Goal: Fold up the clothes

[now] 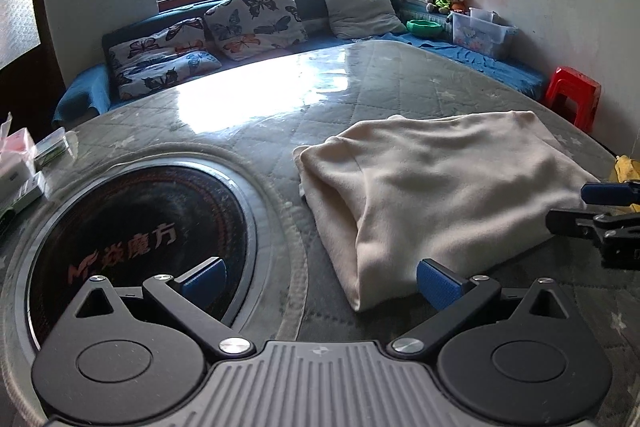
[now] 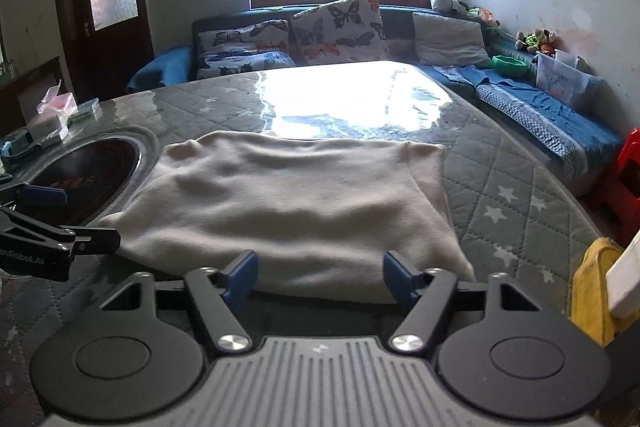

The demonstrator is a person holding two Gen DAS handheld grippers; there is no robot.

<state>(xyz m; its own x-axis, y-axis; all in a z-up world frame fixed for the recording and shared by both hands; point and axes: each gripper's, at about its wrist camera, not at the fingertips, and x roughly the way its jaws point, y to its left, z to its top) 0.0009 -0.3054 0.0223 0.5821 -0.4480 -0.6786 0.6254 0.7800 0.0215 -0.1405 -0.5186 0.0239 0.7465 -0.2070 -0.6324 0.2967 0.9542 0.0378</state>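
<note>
Two grippers, left (image 1: 318, 279) and right (image 2: 316, 277), hover with jaws apart and empty at the near edge of the cream garment (image 2: 296, 203), lying folded beside the cooktop (image 1: 140, 239); soft, light fleece, probably best pinched at its corners.

garment (image 2: 296, 203): 1 (folded); cushions (image 2: 340, 29): 4; stool (image 1: 573, 95): 1; grippers (image 1: 320, 281): 2

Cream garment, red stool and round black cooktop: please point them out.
cream garment (image 2: 288, 195), right wrist view, middle of top layer
red stool (image 1: 573, 89), left wrist view, seat
round black cooktop (image 1: 136, 227), left wrist view, glass centre
</note>
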